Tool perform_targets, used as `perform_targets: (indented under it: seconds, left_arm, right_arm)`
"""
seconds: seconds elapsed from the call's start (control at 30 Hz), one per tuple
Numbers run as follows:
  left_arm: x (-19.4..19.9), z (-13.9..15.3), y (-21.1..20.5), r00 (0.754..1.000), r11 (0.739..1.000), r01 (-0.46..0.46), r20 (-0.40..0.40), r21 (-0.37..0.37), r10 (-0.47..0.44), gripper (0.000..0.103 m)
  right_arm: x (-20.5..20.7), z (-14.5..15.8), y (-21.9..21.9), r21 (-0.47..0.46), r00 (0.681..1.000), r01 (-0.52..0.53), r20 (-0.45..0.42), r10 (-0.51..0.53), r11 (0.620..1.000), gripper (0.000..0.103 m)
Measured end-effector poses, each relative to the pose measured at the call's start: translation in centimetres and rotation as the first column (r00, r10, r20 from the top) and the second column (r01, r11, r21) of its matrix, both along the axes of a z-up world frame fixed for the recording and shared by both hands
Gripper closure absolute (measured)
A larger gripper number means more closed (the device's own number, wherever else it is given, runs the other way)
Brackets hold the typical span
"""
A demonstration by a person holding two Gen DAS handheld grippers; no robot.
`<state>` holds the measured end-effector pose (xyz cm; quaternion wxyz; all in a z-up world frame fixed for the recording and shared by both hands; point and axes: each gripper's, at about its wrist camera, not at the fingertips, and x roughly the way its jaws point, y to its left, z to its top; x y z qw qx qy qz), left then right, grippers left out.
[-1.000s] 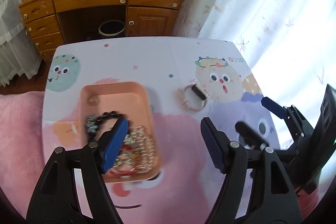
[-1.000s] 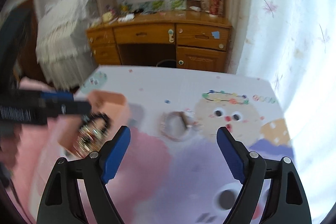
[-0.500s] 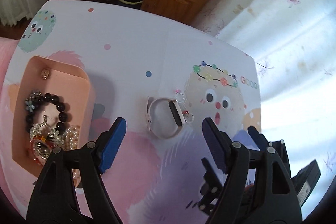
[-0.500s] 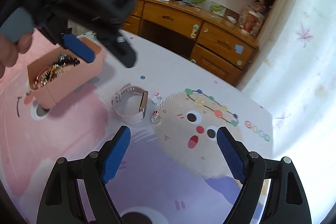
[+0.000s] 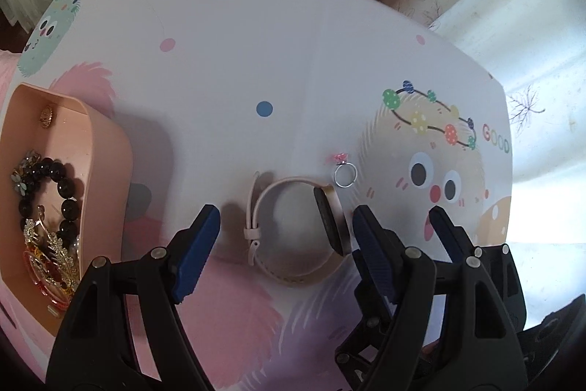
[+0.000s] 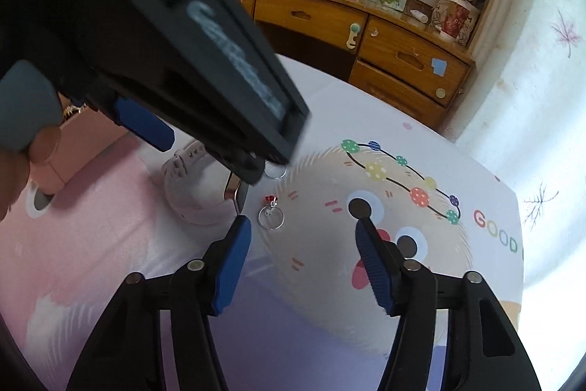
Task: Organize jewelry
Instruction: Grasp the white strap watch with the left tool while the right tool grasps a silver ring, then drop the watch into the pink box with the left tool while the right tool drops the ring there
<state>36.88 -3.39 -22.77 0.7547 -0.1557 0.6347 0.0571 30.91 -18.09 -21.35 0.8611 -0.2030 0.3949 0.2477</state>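
Observation:
A pink-strapped watch (image 5: 293,229) lies on its side on the cartoon-print tablecloth (image 5: 234,54). My left gripper (image 5: 284,218) is open, its blue fingers on either side of the watch, not touching it. A silver ring with a pink charm (image 5: 344,173) lies just beyond the watch. In the right wrist view a silver ring with a red charm (image 6: 271,215) lies just left of my open, empty right gripper (image 6: 304,233); the watch (image 6: 194,193) is partly hidden behind the left gripper's body. A pink tray (image 5: 106,163) at the left holds a black bead bracelet (image 5: 55,193) and gold jewelry.
A wooden desk with drawers (image 6: 384,43) and shelves stands beyond the table's far edge. A white curtain (image 5: 531,6) hangs on the right. The left gripper's body (image 6: 164,35) fills the upper left of the right wrist view.
My left gripper has moved right from over the tray and come down around the watch. My right gripper has come lower and closer to the red-charm ring.

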Motion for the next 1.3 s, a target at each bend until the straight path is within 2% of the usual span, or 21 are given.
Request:
perform_targets:
  seconds: [0.1, 0.17, 0.23, 0.3, 0.33, 0.43, 0.5, 0.57, 0.73, 0.9, 1.17, 1.3]
  left_arm:
    - [0.4, -0.5, -0.2, 1.0, 1.0, -0.003, -0.01, 0.015, 0.003, 0.033]
    - [0.7, -0.5, -0.7, 1.0, 1.0, 0.015, 0.001, 0.019, -0.015, 0.042]
    - [0.9, -0.4, -1.0, 0.999, 0.998, 0.04, 0.003, 0.041, -0.04, 0.06]
    - [1.1, -0.3, -1.1, 0.998, 0.997, 0.063, 0.007, 0.044, -0.064, 0.066]
    - [1.1, -0.3, -1.0, 0.998, 0.997, 0.066, 0.014, 0.031, -0.066, 0.075]
    - [0.9, -0.3, -0.2, 0.998, 0.999, 0.052, 0.022, -0.016, -0.051, 0.079]
    - [0.8, 0.0, 0.4, 0.999, 0.999, 0.039, 0.026, -0.016, -0.039, 0.08]
    - [0.7, 0.6, 1.0, 0.999, 1.0, 0.026, 0.037, -0.007, -0.026, 0.08]
    - [0.0, 3.1, 2.8, 0.996, 1.0, 0.0, 0.091, -0.011, 0.001, 0.08]
    - [-0.9, 5.1, 4.6, 0.992, 1.0, -0.018, 0.125, -0.007, 0.018, 0.08]
    - [-4.7, 9.2, 10.7, 0.982, 0.995, -0.097, 0.163, -0.002, 0.096, 0.08]
    - [-6.3, 10.4, 13.1, 0.978, 0.993, -0.12, 0.175, 0.009, 0.116, 0.08]
  right_arm:
    - [0.9, -0.4, 0.6, 0.01, 1.0, -0.002, -0.009, 0.002, 1.0, 0.052]
    - [1.4, -0.6, 1.0, 0.015, 1.0, -0.004, -0.011, 0.004, 1.0, 0.055]
    - [2.0, -0.8, 1.3, 0.024, 1.0, -0.01, -0.02, 0.01, 1.0, 0.059]
    - [2.6, -0.9, 1.5, 0.033, 1.0, -0.012, -0.029, 0.012, 0.999, 0.063]
    - [2.9, -0.8, 1.8, 0.009, 1.0, -0.009, -0.005, 0.009, 1.0, 0.064]
    - [4.1, -0.8, 2.0, 0.032, 1.0, 0.001, -0.028, 0.0, 0.999, 0.065]
    - [5.1, -0.9, 2.2, 0.054, 0.999, 0.006, -0.05, -0.003, 0.999, 0.07]
    - [5.9, -0.8, 2.6, 0.057, 0.999, 0.014, -0.054, -0.011, 0.998, 0.08]
    - [7.3, -1.0, 3.4, 0.068, 0.997, 0.033, -0.07, -0.028, 0.997, 0.087]
    - [8.7, -1.0, 3.9, 0.066, 0.995, 0.047, -0.086, -0.042, 0.997, 0.088]
    - [7.6, -0.7, 4.4, 0.094, 0.985, 0.103, -0.145, -0.089, 0.99, 0.088]
    - [6.4, 0.5, 5.5, 0.11, 0.983, 0.127, -0.149, -0.11, 0.986, 0.088]
